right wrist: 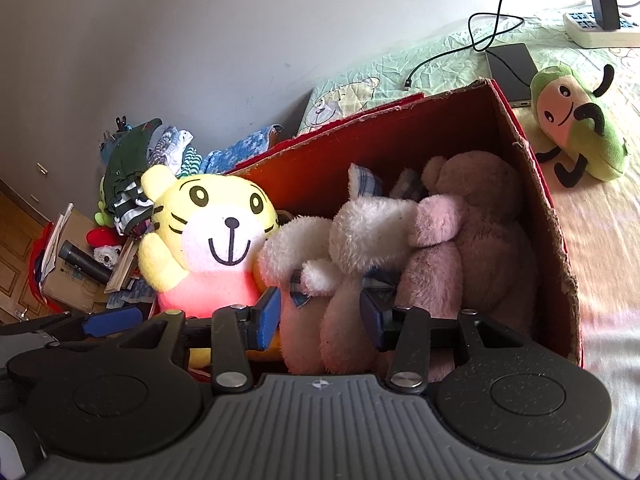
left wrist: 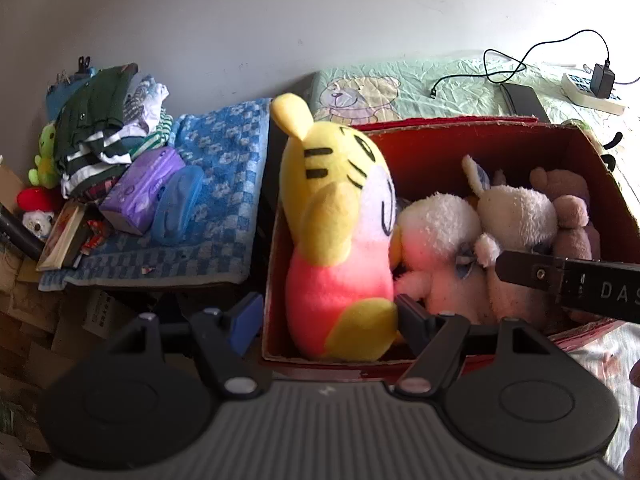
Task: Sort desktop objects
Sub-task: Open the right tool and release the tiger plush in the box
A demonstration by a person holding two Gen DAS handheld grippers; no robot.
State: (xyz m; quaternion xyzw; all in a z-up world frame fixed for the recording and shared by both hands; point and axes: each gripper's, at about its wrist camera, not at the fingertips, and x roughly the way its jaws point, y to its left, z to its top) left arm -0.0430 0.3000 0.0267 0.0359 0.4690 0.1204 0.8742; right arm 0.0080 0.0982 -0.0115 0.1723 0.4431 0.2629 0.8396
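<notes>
"DAS" reads white on the right gripper [left wrist: 568,284] – fingers parted, empty. Left gripper [left wrist: 324,320] gapes around the upright yellow-and-pink plush tiger [left wrist: 340,232] – standing in the red cardboard box [left wrist: 472,140].

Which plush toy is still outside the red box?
The green plush, lying on the bedspread right of the red box. The yellow tiger, white bunnies and pink bear all sit inside.

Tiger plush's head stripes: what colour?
Black stripes on the yellow tiger plush, clearest in the left wrist view.
</notes>
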